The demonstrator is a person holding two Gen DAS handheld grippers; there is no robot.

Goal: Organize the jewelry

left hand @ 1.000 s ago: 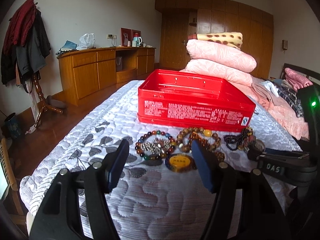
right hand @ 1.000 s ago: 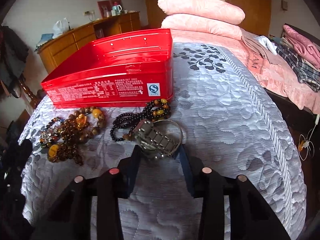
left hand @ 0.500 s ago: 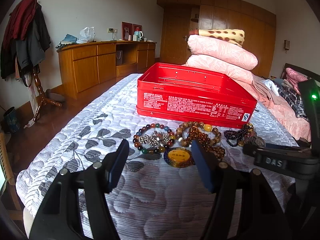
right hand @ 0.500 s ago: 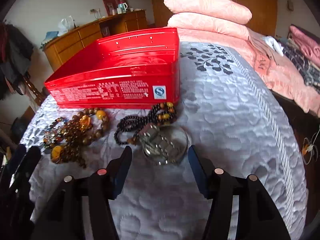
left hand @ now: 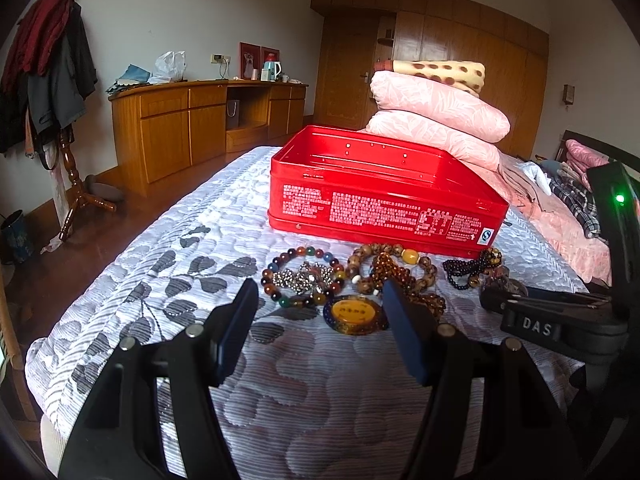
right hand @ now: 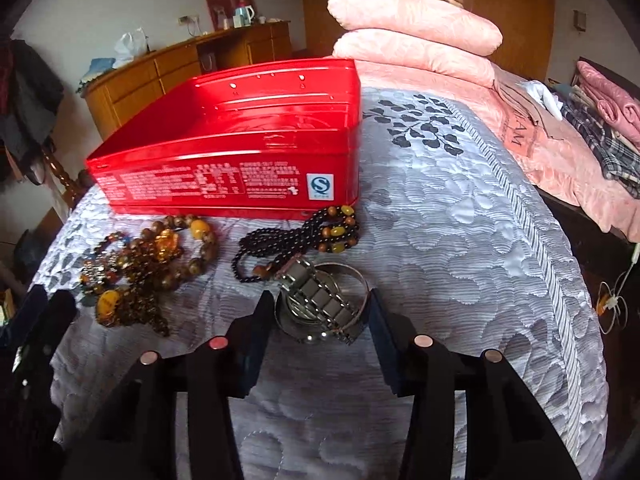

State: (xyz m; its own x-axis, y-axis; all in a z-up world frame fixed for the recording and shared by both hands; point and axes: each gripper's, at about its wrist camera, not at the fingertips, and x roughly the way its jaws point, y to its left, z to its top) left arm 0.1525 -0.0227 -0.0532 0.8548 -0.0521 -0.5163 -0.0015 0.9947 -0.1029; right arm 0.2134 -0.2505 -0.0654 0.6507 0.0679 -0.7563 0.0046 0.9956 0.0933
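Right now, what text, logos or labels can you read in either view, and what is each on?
"DAS": white letters on the black body of the right gripper, seen in the left wrist view.
"S": blue and white square mark on the front wall of the red tin.
"AM": end of a word on the pink blanket; the rest is hidden.
White print across the tin's front wall: too small to read.
Dark characters on the amber pendant: blurred, unreadable.

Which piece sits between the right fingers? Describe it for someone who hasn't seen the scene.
Start at the red tin on the grey quilted bedspread; jewelry lies along its front wall. Nearest the right gripper is the metal link bracelet on a silver bangle. It is the only shiny, beadless piece; its neighbours are all beads.
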